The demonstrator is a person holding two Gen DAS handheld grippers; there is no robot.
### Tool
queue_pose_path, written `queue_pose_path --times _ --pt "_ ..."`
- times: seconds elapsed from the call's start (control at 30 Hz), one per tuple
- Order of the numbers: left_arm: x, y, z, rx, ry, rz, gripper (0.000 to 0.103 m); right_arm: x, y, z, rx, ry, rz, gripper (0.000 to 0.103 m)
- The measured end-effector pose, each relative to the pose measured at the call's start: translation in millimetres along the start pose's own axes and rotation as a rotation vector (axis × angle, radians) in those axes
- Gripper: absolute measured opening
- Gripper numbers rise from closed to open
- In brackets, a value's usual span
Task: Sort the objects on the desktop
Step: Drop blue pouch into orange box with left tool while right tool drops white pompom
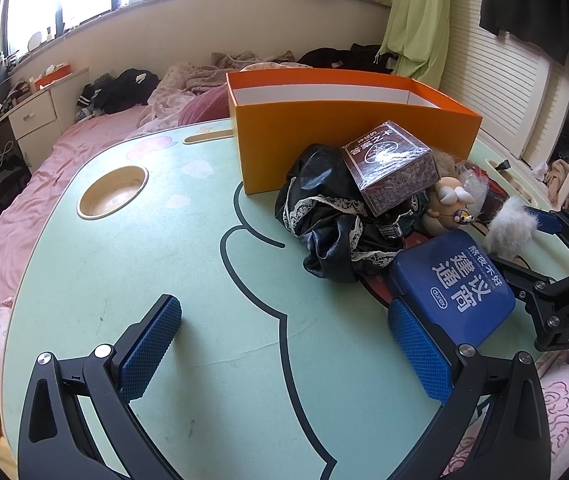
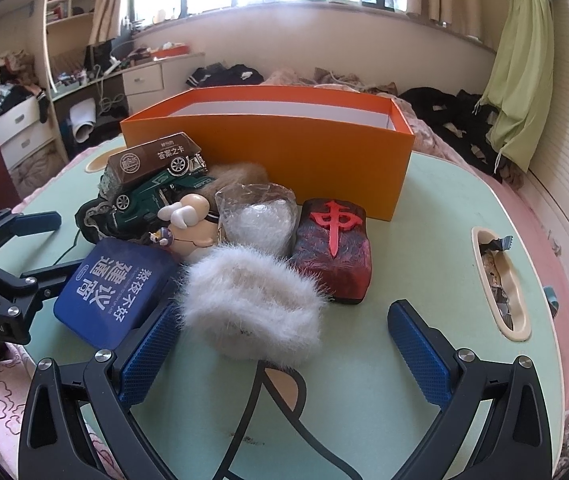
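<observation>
Clutter — blue tin (image 2: pixel 118 288), white fur piece (image 2: pixel 252 308), red tile block (image 2: pixel 334 250), toy car (image 2: pixel 152 196), card box (image 1: pixel 392 168) — piled on green table (image 1: pixel 124 280) just before orange box (image 2: pixel 284 140); left gripper (image 1: pixel 284 344) and right gripper (image 2: pixel 284 344) both spread, holding nothing.
</observation>
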State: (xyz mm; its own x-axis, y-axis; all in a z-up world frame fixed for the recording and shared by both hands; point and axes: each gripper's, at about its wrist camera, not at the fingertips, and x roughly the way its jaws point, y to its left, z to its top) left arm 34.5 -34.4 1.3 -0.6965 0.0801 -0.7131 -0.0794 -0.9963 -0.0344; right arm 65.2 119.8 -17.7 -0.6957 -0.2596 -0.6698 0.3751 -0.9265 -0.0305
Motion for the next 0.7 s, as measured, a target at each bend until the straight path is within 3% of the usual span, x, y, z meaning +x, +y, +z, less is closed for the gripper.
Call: queue_pose_path --times 0.33,0.5,0.6,0.7 --pt "-1 0 -2 -0.009 0.003 -0.01 0.103 -3 3 -2 -0.006 0.002 -0.007 0.103" --pt "-2 -3 0 0.008 0.007 -0.006 0.103 -9 -3 -5 -0.021 0.043 0.053 0.103" --pt "-2 -3 2 0.01 0.016 -0.006 0.103 -14 -7 -7 0.061 0.084 -0.054 0.103" --pt "-2 -2 3 0.009 0.023 -0.008 0.103 -14 -13 -7 0.083 0.087 -0.077 0.103"
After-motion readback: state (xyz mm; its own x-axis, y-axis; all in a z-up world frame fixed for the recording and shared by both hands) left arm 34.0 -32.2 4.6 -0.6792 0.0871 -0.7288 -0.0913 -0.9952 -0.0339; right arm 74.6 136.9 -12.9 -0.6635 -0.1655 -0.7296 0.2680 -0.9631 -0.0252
